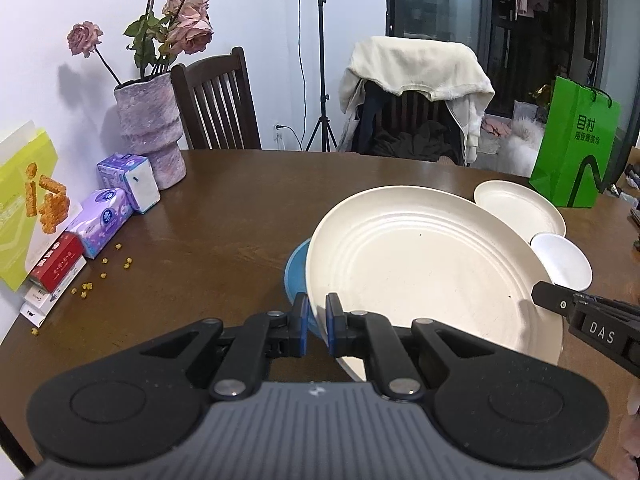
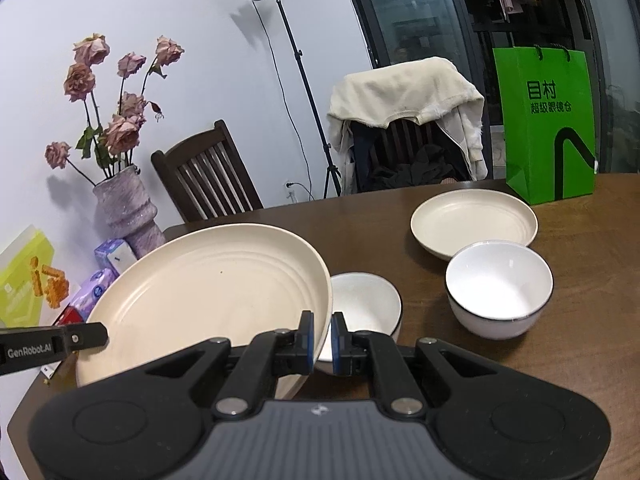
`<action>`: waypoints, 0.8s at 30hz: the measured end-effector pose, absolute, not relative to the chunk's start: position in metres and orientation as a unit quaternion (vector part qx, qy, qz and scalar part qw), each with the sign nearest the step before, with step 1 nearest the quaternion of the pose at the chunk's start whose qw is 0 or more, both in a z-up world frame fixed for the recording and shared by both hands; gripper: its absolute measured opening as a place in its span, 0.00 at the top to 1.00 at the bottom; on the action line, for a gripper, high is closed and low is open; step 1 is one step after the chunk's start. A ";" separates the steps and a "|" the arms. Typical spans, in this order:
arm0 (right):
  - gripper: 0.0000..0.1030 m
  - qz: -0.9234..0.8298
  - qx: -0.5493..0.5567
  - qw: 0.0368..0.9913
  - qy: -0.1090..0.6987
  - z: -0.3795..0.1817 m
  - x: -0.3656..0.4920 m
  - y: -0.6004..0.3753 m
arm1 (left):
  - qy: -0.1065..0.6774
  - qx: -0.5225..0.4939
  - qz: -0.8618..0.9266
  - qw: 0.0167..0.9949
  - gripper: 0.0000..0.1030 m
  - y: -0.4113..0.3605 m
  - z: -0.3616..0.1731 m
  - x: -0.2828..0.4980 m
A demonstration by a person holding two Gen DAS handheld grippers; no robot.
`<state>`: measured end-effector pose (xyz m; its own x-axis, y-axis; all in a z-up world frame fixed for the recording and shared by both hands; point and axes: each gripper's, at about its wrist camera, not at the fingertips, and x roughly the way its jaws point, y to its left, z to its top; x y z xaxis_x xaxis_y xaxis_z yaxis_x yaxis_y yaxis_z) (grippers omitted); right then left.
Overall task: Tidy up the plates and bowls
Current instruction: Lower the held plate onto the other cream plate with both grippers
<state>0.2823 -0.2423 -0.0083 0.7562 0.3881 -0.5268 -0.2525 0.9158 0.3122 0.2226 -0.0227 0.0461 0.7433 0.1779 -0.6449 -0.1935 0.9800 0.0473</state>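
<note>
The fingers (image 1: 300,316) of the left gripper (image 1: 317,322) were drawn narrow and pinched the near-left rim of the large cream plate (image 1: 420,268), one pad outside the rim and one inside. Taking that plate as the landmark and moving from its left: tissue packs (image 1: 106,220) and a purple vase (image 1: 150,128) stood well off to its left on the brown table (image 1: 224,216), with small yellow crumbs (image 1: 104,268) scattered between. Just under the plate's left edge a blue dish (image 1: 296,272) peeked out; whether the plate touched it could not be told.

The plate itself was tilted and appeared lifted off the table, held from both sides. At its right rim the right gripper (image 2: 323,336) was closed narrow on the edge, fingers (image 2: 306,334) astride it. Directly beyond that rim, partly under it, sat a white bowl (image 2: 366,304). Farther right of the plate stood a second white bowl (image 2: 500,288), and behind that a smaller cream plate (image 2: 474,222), with a green bag (image 2: 546,124) at the table's far edge.

The coming move likely turned on this: the plate spanned the gap between the two grippers, each equally at its rim, and the smaller cream plate lay to the right and beyond, nearer the right hand. The stack there would probably need the large plate beneath.
</note>
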 end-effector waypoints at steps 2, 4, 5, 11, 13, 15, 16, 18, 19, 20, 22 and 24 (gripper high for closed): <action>0.92 0.170 0.112 0.930 0.305 -0.009 0.277 -0.242 | 0.345 -0.011 0.098 0.933 0.91 -0.023 0.045 0.217; 0.92 0.169 0.110 0.930 0.307 -0.010 0.271 -0.241 | 0.345 -0.013 0.096 0.934 0.91 -0.021 0.044 0.212; 0.92 0.168 0.109 0.930 0.307 -0.010 0.268 -0.241 | 0.345 -0.015 0.095 0.934 0.91 -0.020 0.044 0.209; 0.92 0.166 0.102 0.932 0.305 -0.008 0.252 -0.237 | 0.346 -0.021 0.090 0.934 0.91 -0.012 0.040 0.196; 0.92 0.166 0.098 0.933 0.304 -0.007 0.247 -0.235 | 0.347 -0.024 0.089 0.933 0.91 -0.009 0.038 0.193; 0.92 0.165 0.094 0.933 0.304 -0.006 0.242 -0.232 | 0.347 -0.027 0.087 0.934 0.91 -0.006 0.038 0.188; 0.92 0.165 0.093 0.934 0.304 -0.006 0.240 -0.231 | 0.346 -0.028 0.087 0.934 0.91 -0.004 0.037 0.185; 0.92 0.164 0.090 0.934 0.304 -0.006 0.235 -0.228 | 0.345 -0.031 0.086 0.934 0.91 -0.002 0.037 0.181; 0.92 0.164 0.088 0.934 0.305 -0.006 0.232 -0.226 | 0.345 -0.032 0.085 0.934 0.91 0.000 0.037 0.179; 0.92 0.164 0.087 0.934 0.305 -0.006 0.231 -0.225 | 0.344 -0.034 0.084 0.934 0.91 0.002 0.036 0.176; 0.92 0.163 0.083 0.934 0.306 -0.006 0.226 -0.222 | 0.344 -0.037 0.083 0.934 0.91 0.005 0.035 0.172; 0.92 0.163 0.081 0.934 0.307 -0.007 0.222 -0.219 | 0.344 -0.038 0.083 0.935 0.91 0.008 0.034 0.168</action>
<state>0.2222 -0.2185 -0.0068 0.7583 0.3542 -0.5472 -0.2546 0.9338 0.2515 0.1684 0.0084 0.0345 0.7498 0.1292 -0.6489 -0.1820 0.9832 -0.0146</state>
